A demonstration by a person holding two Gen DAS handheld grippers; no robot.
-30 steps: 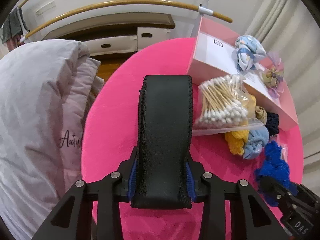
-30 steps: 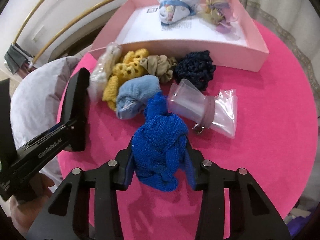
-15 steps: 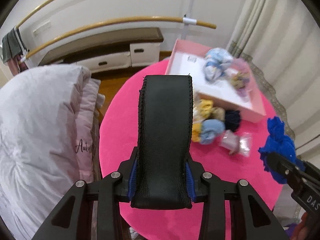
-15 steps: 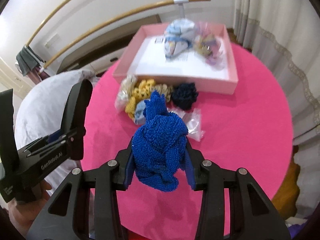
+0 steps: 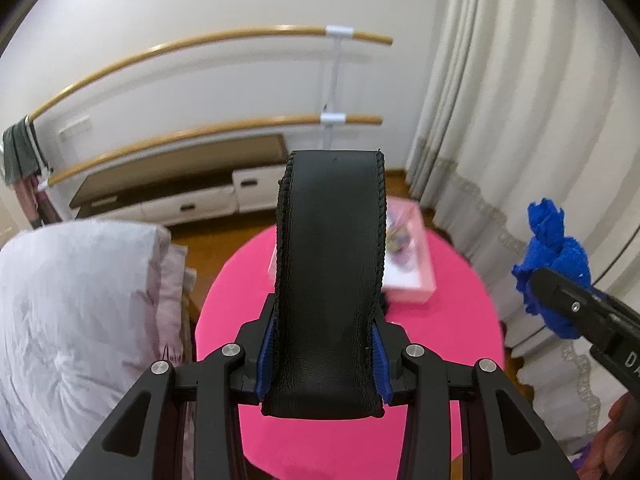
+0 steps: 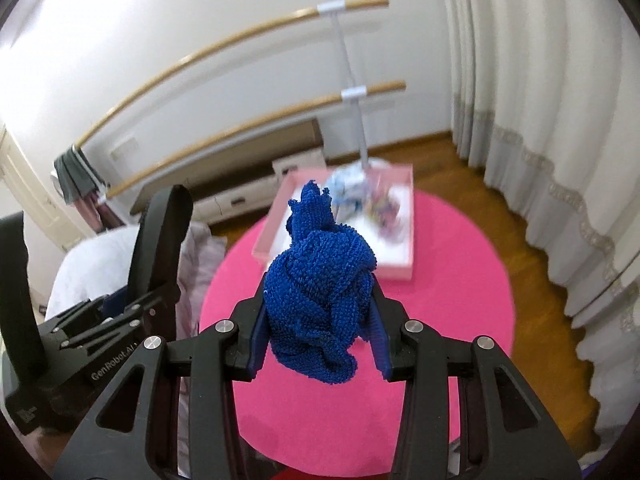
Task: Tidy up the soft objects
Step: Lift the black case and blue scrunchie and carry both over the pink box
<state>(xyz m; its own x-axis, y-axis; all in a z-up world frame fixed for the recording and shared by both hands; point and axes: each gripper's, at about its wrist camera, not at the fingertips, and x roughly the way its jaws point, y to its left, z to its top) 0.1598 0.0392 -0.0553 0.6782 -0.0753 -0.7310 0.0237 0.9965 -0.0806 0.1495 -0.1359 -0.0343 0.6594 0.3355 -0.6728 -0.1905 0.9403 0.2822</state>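
My left gripper (image 5: 322, 354) is shut on a black leather strap (image 5: 330, 272) that stands up between its blue pads, high above the round pink table (image 5: 452, 320). My right gripper (image 6: 318, 336) is shut on a bundle of blue knitted cloth (image 6: 320, 288), also raised well above the table (image 6: 448, 304). From the left wrist view the blue cloth (image 5: 554, 264) and right gripper show at the right edge. In the right wrist view the left gripper (image 6: 132, 308) with its strap (image 6: 160, 240) is at the left. A pink box (image 6: 394, 268) with scrunchies (image 6: 348, 194) sits at the table's far side.
A white quilted pillow (image 5: 76, 312) lies left of the table. Wooden rails (image 5: 208, 46) and a low cabinet (image 5: 188, 200) line the back wall. White curtains (image 5: 520, 120) hang at the right over a wooden floor (image 6: 532, 280). A person's fingers (image 5: 618, 440) hold the right gripper.
Both grippers have risen far above the table while keeping their hold. The table and box now look small and distant, and the loose pile of soft items is hidden behind the held things.
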